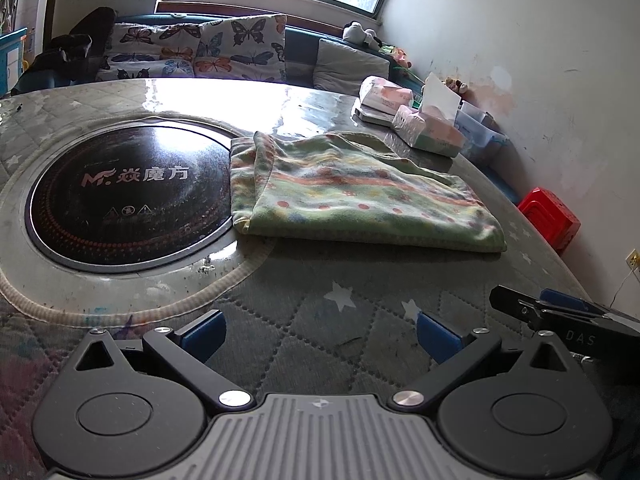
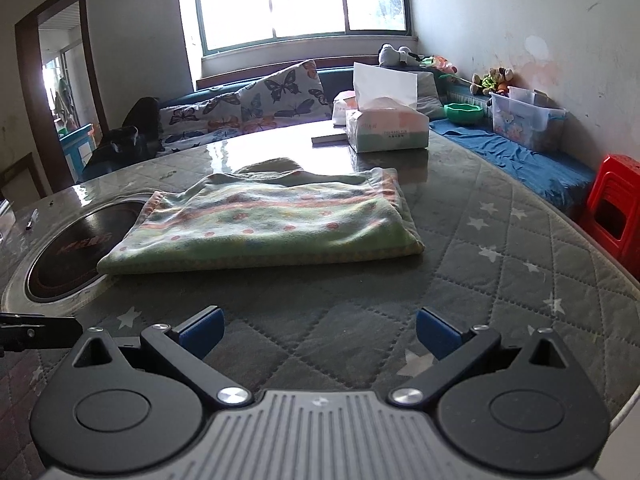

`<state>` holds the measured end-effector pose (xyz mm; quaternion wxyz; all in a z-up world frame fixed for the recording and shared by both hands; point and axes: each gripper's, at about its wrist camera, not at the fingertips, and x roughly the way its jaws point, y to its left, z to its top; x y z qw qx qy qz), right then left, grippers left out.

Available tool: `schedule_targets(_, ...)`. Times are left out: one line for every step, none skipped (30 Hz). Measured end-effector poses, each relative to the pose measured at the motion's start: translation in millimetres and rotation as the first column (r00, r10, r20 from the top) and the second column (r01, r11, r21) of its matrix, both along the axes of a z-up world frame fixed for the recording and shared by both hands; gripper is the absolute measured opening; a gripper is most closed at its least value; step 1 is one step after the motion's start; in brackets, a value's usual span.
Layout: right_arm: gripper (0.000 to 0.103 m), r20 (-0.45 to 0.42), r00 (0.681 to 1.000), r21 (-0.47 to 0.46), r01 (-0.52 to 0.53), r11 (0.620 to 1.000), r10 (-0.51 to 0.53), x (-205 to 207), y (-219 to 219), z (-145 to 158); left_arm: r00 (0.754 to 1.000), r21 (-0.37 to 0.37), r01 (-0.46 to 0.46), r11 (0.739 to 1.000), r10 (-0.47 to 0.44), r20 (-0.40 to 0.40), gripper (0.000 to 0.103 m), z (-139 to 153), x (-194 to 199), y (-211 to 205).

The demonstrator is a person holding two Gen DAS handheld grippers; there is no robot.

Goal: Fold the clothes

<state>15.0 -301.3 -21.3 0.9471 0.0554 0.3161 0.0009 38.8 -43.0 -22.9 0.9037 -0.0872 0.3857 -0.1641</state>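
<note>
Both my grippers hover low over the near edge of the quilted table, jaws spread wide and holding nothing: the left gripper (image 1: 320, 336) and the right gripper (image 2: 319, 332) sit side by side. One folded green striped cloth (image 1: 352, 192) (image 2: 264, 224) lies flat toward the middle of the table, its left end overlapping the rim of the round black cooktop (image 1: 128, 192) (image 2: 76, 248). A tissue box (image 2: 386, 126) (image 1: 434, 130) stands beyond it, near the far right edge.
</note>
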Motion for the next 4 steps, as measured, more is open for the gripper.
schedule_targets(0.103,0.002,1.0,-0.001,-0.001,1.0,0.001,-0.5,0.2,0.3,1.0,0.003,-0.001,1.0,0.001,-0.001,0.103,-0.2,-0.4,-0.4)
schedule_targets(0.103,0.003,1.0,0.001,-0.002,1.0,0.002,-1.1,0.4,0.4,1.0,0.004,-0.002,1.0,0.002,-0.001,0.103,-0.2,-1.1,-0.5)
schedule_targets(0.103,0.004,1.0,0.001,-0.003,1.0,0.003,-1.7,0.7,0.6,1.0,0.004,-0.003,1.0,0.003,-0.002,0.103,-0.2,-1.6,-0.5)
schedule_targets(0.103,0.006,1.0,0.001,-0.004,1.0,0.004,-2.3,1.0,0.9,1.0,0.004,-0.003,1.0,0.003,-0.002,0.103,-0.2,-2.2,-0.5)
